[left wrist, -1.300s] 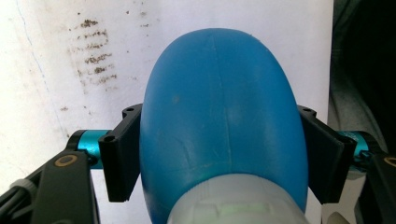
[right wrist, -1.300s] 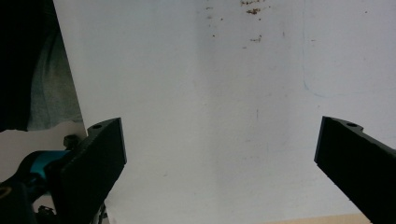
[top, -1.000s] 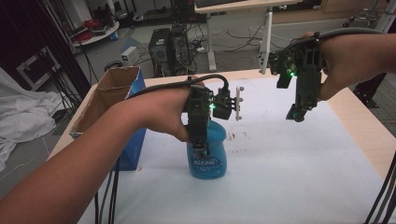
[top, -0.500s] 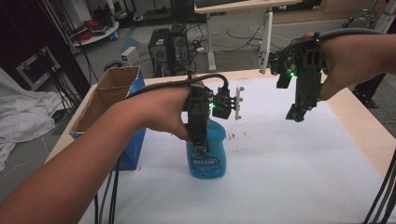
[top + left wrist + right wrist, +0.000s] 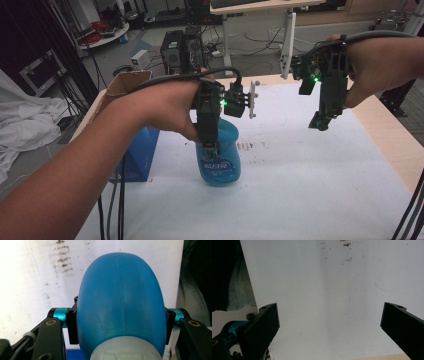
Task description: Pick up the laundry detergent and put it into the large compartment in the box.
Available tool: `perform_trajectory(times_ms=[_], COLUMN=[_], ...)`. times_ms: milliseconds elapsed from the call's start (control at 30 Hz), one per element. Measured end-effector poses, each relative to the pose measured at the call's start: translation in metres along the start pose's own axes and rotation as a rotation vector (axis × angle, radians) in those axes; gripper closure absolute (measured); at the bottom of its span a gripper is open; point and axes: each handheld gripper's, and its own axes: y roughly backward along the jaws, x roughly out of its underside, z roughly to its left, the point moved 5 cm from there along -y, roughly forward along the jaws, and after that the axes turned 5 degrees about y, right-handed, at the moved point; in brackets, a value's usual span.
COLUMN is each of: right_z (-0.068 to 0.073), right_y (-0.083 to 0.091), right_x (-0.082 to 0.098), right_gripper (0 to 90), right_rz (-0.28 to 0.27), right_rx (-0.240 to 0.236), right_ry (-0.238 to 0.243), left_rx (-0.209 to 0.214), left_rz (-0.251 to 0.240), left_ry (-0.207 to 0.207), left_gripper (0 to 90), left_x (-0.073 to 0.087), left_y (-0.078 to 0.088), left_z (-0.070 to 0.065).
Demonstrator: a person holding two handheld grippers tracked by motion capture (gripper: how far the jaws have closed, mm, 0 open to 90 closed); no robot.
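The blue bottle (image 5: 218,160) bears a label too blurred to read.

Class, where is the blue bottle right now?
In the high view, the blue bottle stands left of centre on the white table, clamped by the left gripper, beside the blue box.

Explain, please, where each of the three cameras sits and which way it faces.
High view: sits above the person's side, looks forward and down on the white table; both forearms, left hand-held gripper and right hand-held gripper show.
Left gripper view: rides on the left hand-held gripper, looks along its jaws, shut on the blue bottle.
Right gripper view: rides on the right hand-held gripper, looks down at the table; jaws open.
Shared: high and left gripper views both show the blue bottle.
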Motion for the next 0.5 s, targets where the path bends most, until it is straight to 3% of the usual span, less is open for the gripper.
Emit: perform_trajectory(times_ms=[133, 167, 500], right_z=[0.0, 0.0, 0.001], right_y=[0.0, 0.0, 0.0], right_x=[-0.001, -0.001, -0.004], right_gripper=[1.2, 1.2, 1.2], right_rz=[-0.001, -0.001, 0.0], right_rx=[-0.001, -0.001, -0.001], right_ry=[0.005, 0.004, 0.009], left_rx=[0.002, 0.006, -0.022], left_rz=[0.003, 0.003, 0.018], left_ry=[0.024, 0.048, 0.127], left_gripper=[38.2, 38.2, 38.2], left_x=[0.005, 0.01, 0.031], left_y=[0.013, 0.023, 0.079], left_z=[0.002, 0.005, 0.014])
